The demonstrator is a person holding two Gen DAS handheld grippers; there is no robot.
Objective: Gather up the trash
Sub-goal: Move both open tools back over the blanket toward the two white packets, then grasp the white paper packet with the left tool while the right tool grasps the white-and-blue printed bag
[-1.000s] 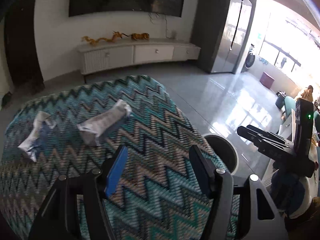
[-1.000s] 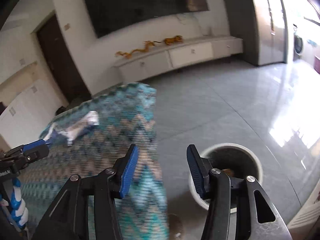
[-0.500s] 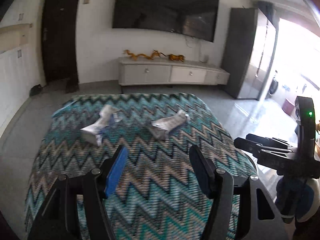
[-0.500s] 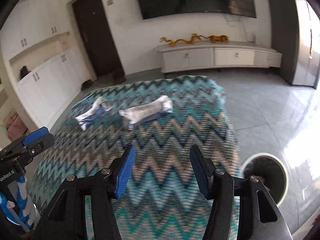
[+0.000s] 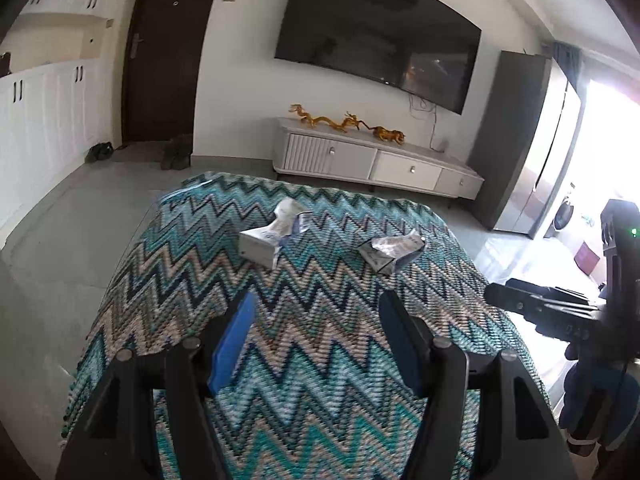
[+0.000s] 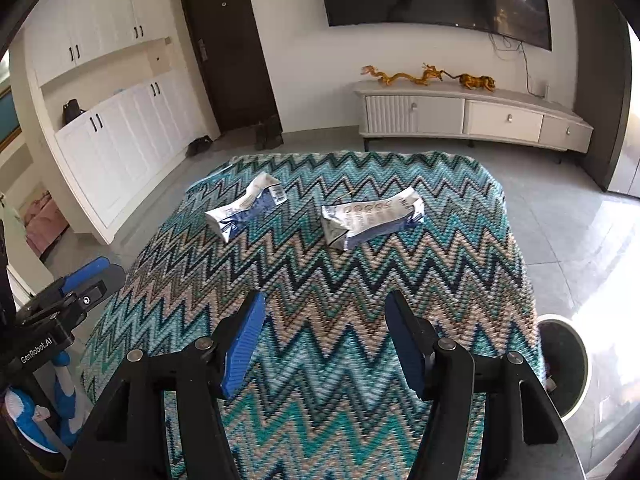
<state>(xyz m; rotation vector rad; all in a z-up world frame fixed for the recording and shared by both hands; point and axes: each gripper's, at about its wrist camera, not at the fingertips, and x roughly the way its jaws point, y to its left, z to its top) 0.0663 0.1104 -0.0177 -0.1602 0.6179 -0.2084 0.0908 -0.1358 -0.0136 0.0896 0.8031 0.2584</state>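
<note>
Two crumpled white-and-blue wrappers lie on a table covered with a zigzag teal cloth point(image 6: 320, 288). The left wrapper point(image 6: 245, 206) and the right wrapper point(image 6: 370, 216) sit side by side toward the far half; they also show in the left wrist view as the left wrapper point(image 5: 272, 236) and the right wrapper point(image 5: 390, 250). My left gripper point(image 5: 316, 340) is open and empty above the near part of the cloth. My right gripper point(image 6: 324, 340) is open and empty, also short of the wrappers. A round white bin point(image 6: 564, 364) stands on the floor at the table's right.
A white TV cabinet point(image 6: 472, 118) with gold dragon figures stands against the far wall under a large TV. White cupboards and a dark door point(image 6: 228, 40) are at the left. The floor around the table is glossy grey tile.
Both grippers have swung left from the bin side and the floor to face the table squarely. The wrappers now sit centred ahead. Both grippers stayed open.
</note>
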